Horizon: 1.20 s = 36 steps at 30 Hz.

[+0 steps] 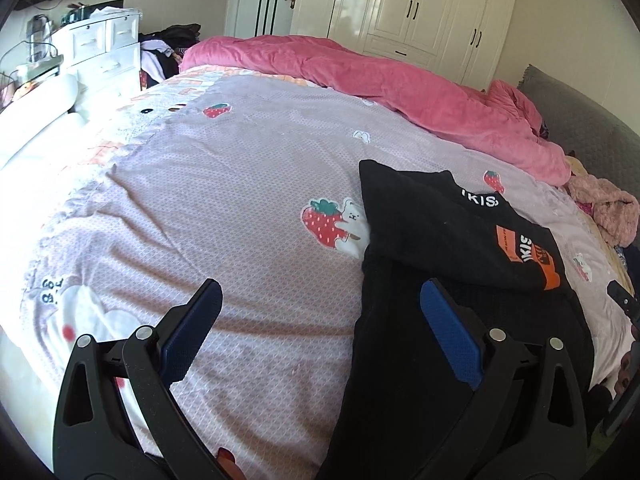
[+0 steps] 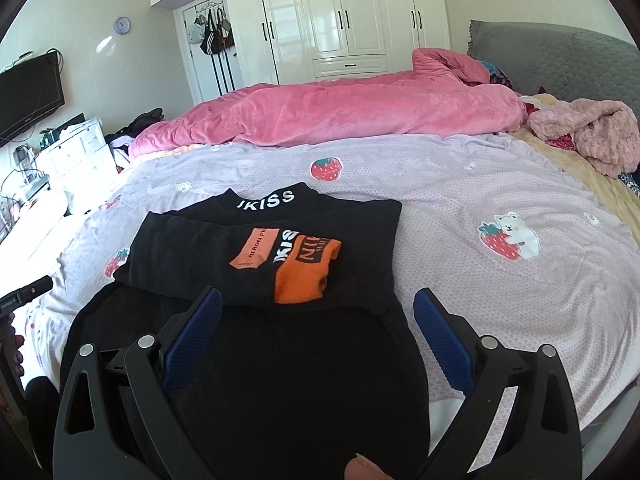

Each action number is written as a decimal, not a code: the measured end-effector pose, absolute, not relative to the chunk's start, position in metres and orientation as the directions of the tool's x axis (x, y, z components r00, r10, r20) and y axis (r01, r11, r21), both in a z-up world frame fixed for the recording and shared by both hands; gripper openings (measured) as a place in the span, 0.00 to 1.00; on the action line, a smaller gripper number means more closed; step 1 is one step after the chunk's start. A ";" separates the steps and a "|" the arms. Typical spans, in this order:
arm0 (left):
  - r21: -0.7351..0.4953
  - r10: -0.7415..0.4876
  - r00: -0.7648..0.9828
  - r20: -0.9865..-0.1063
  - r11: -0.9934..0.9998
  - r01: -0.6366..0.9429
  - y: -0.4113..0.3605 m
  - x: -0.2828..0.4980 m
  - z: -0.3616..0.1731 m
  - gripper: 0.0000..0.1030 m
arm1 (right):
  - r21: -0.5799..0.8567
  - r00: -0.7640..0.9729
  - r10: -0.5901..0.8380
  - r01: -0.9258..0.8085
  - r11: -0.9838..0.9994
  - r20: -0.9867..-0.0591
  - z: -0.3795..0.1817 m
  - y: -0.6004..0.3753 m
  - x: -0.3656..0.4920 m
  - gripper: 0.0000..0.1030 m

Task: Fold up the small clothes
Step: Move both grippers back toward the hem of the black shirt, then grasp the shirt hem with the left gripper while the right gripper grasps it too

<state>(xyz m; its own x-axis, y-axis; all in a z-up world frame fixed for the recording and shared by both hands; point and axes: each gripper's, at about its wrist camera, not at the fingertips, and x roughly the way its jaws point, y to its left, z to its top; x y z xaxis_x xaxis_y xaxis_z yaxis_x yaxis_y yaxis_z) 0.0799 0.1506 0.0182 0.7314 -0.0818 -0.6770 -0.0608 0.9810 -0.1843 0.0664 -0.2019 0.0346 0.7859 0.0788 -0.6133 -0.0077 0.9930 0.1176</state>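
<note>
Black top [image 2: 256,264] — small garment with white "KISS" lettering at the collar and an orange printed patch; lies partly folded on the strawberry-print bedspread [image 2: 460,200], near the front edge of the bed. Upper part with collar and sleeves is turned over onto the body; lower body hangs toward the bed edge, under the right gripper.

Left gripper [image 1: 320,312] — jaws spread wide, nothing between them; hovers with one blue pad [image 1: 450,336] over the garment's left edge, the other over bare bedspread.

Right gripper [image 2: 318,316] — jaws likewise wide apart and empty; sits over the lower body of the top, straddling the hem of the folded-over part.

Surroundings: pink quilt [image 2: 340,108] bunched along the far side; fluffy pink garment [image 2: 588,132] at the right, well apart from the work.

Risks, as judged:
- Fabric is black on black, so layer edges are hard to pick out — a pinch may catch one layer only, or both where one is wanted, and pull the existing fold open.
- A deep pinch may take the bedspread with the cloth; lifting then drags and wrinkles everything.
- Uneven lift between the two grippers would skew the next fold, leaving the hem crooked against the collar.
- The hanging lower part may slide off the bed edge if the top is tugged forward.
</note>
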 end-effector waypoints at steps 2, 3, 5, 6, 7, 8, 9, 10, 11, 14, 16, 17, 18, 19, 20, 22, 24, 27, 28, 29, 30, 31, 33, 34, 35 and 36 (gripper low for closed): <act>-0.181 -0.082 0.728 -0.681 0.982 -0.058 0.151 0.074 0.017 0.90 | 0.116 0.783 0.074 -0.002 0.993 -0.617 0.034 -0.206 0.061 0.93; -0.180 -0.084 0.726 -0.683 0.982 -0.055 0.151 0.071 0.017 0.90 | 0.116 0.781 0.073 0.000 0.993 -0.620 0.033 -0.208 0.058 0.93; -0.180 -0.090 0.718 -0.690 0.982 -0.049 0.151 0.066 0.014 0.90 | 0.114 0.778 0.067 0.006 0.994 -0.625 0.032 -0.211 0.054 0.93; -0.180 -0.094 0.714 -0.694 0.983 -0.045 0.150 0.063 0.013 0.90 | 0.112 0.776 0.065 0.008 0.994 -0.627 0.031 -0.213 0.052 0.93; -0.179 -0.098 0.709 -0.698 0.983 -0.041 0.150 0.060 0.011 0.90 | 0.112 0.774 0.062 0.011 0.994 -0.630 0.030 -0.215 0.049 0.93; -0.177 -0.098 0.705 -0.702 0.983 -0.040 0.149 0.058 0.009 0.90 | 0.111 0.772 0.060 0.014 0.994 -0.633 0.029 -0.217 0.047 0.93; -0.177 -0.099 0.702 -0.705 0.983 -0.039 0.149 0.056 0.007 0.90 | 0.110 0.768 0.060 0.014 0.994 -0.637 0.028 -0.218 0.045 0.93; -0.178 -0.103 0.697 -0.709 0.983 -0.036 0.148 0.053 0.005 0.90 | 0.109 0.765 0.058 0.016 0.994 -0.642 0.026 -0.220 0.041 0.93; -0.181 -0.108 0.693 -0.713 0.983 -0.034 0.148 0.051 0.003 0.90 | 0.107 0.762 0.057 0.016 0.994 -0.645 0.025 -0.221 0.039 0.93; -0.184 -0.120 0.679 -0.725 0.983 -0.023 0.145 0.045 -0.002 0.90 | 0.102 0.750 0.054 0.017 0.995 -0.659 0.020 -0.226 0.030 0.93; -0.182 -0.124 0.671 -0.731 0.983 -0.016 0.144 0.041 -0.005 0.90 | 0.104 0.741 0.056 0.019 0.994 -0.669 0.016 -0.229 0.024 0.93; -0.183 -0.126 0.669 -0.733 0.983 -0.015 0.144 0.039 -0.006 0.90 | 0.106 0.736 0.056 0.021 0.994 -0.675 0.014 -0.231 0.022 0.93; -0.188 -0.132 0.666 -0.734 0.982 -0.013 0.144 0.037 -0.007 0.90 | 0.107 0.729 0.056 0.024 0.994 -0.682 0.012 -0.233 0.019 0.93; -0.195 -0.141 0.661 -0.737 0.981 -0.008 0.143 0.035 -0.009 0.90 | 0.108 0.725 0.056 0.025 0.994 -0.687 0.010 -0.235 0.017 0.93; -0.199 -0.146 0.658 -0.739 0.980 -0.005 0.143 0.033 -0.010 0.90 | 0.110 0.718 0.057 0.028 0.994 -0.694 0.008 -0.237 0.014 0.93; -0.200 -0.153 0.652 -0.743 0.980 0.001 0.142 0.030 -0.013 0.90 | 0.112 0.707 0.056 0.033 0.993 -0.705 0.003 -0.241 0.008 0.93; -0.202 -0.157 0.647 -0.746 0.979 0.005 0.141 0.028 -0.014 0.90 | 0.114 0.695 0.059 0.034 0.993 -0.716 -0.001 -0.243 0.003 0.93; -0.207 -0.168 0.634 -0.755 0.978 0.013 0.139 0.023 -0.019 0.90 | 0.110 0.675 0.062 0.028 0.994 -0.735 -0.009 -0.246 -0.005 0.93; -0.206 -0.170 0.629 -0.758 0.978 0.017 0.138 0.021 -0.021 0.90 | 0.111 0.667 0.066 0.025 0.993 -0.742 -0.012 -0.247 -0.008 0.93; -0.203 -0.171 0.625 -0.761 0.979 0.020 0.137 0.020 -0.022 0.90 | 0.116 0.659 0.073 0.022 0.993 -0.749 -0.015 -0.248 -0.011 0.93; -0.201 -0.172 0.622 -0.764 0.979 0.023 0.136 0.019 -0.023 0.90 | 0.124 0.649 0.081 0.020 0.992 -0.757 -0.019 -0.249 -0.015 0.93; -0.201 -0.174 0.617 -0.768 0.979 0.027 0.135 0.017 -0.025 0.90 | 0.131 0.640 0.088 0.020 0.991 -0.763 -0.023 -0.250 -0.017 0.93; -0.202 -0.179 0.609 -0.772 0.979 0.032 0.133 0.014 -0.028 0.87 | 0.137 0.627 0.096 0.018 0.990 -0.773 -0.027 -0.251 -0.021 0.92; -0.205 -0.186 0.603 -0.776 0.978 0.037 0.132 0.012 -0.031 0.86 | 0.140 0.624 0.100 0.016 0.990 -0.775 -0.029 -0.251 -0.023 0.92; -0.208 -0.190 0.599 -0.778 0.977 0.040 0.131 0.012 -0.032 0.85 | 0.145 0.619 0.106 0.014 0.989 -0.778 -0.030 -0.251 -0.024 0.90; -0.210 -0.193 0.595 -0.780 0.977 0.041 0.130 0.011 -0.034 0.82 | 0.150 0.616 0.111 0.011 0.989 -0.780 -0.031 -0.251 -0.025 0.81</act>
<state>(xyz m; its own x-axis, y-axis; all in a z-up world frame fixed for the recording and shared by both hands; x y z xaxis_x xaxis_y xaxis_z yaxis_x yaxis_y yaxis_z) 0.0108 0.1304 -0.0338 0.5953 -0.1925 -0.7801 0.0406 0.9768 -0.2101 -0.0247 -0.2513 -0.0312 0.6159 0.1114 -0.7799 0.0112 0.9886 0.1500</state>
